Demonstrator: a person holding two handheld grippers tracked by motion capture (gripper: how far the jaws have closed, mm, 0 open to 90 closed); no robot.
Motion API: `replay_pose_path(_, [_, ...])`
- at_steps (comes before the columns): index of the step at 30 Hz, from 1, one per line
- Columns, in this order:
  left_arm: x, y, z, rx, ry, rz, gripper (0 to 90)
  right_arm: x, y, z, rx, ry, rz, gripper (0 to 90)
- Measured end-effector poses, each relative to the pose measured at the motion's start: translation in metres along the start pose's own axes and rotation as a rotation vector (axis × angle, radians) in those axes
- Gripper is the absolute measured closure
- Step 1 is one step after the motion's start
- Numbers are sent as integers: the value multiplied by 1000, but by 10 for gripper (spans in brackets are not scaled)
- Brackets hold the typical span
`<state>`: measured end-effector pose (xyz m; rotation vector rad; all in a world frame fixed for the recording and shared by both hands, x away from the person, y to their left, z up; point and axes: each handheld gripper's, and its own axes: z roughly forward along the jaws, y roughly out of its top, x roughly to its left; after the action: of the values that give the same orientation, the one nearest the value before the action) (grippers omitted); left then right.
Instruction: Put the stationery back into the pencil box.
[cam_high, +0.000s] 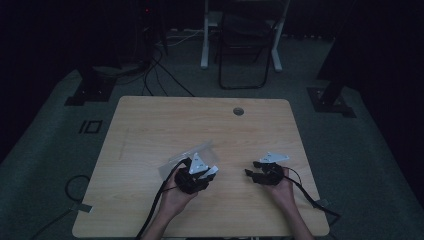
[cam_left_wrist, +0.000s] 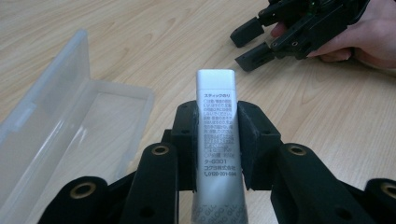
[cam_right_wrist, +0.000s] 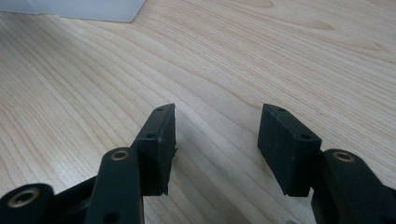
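Left tool (cam_left_wrist: 215, 140): its two black jaws are closed on a silver glue stick (cam_left_wrist: 215, 126), a slim, smooth cylinder with a flat end and a block of small black print down its side. The stick stands out beyond the jaw pads, pointing away over the surface (cam_left_wrist: 327, 116). In the high view the left tool (cam_high: 202, 172) sits near the middle of the front half of the surface, held in the person's left hand (cam_high: 176, 197).

Just beside the held stick, on the camera's left, lies a clear plastic case (cam_left_wrist: 70, 130). It is open, a shallow, rounded-cornered tray with its translucent lid raised along the far side. In the high view the case (cam_high: 187, 155) lies partly under the left tool.

Right tool (cam_right_wrist: 215, 140): its jaws stand wide apart with nothing between them, and bare wood grain shows through the gap. In the high view it (cam_high: 255, 170) rests low over the surface in the right hand (cam_high: 282, 189), well apart from the left tool.

The surface (cam_high: 150, 125) is pale wood-grain laminate with rounded corners and a round cable hole (cam_high: 238, 111) near its far edge. The far half and the left side are bare. The room around it is dark, with a chair (cam_high: 245, 55) beyond the far edge.
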<state>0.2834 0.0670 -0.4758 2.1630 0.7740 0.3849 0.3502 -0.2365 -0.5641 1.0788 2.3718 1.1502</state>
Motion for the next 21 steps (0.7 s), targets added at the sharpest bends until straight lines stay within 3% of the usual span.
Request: replay_pose_path(21, [10, -1, -7, -32, -2, 10, 705, 0, 0, 0, 0, 1, 0, 463])
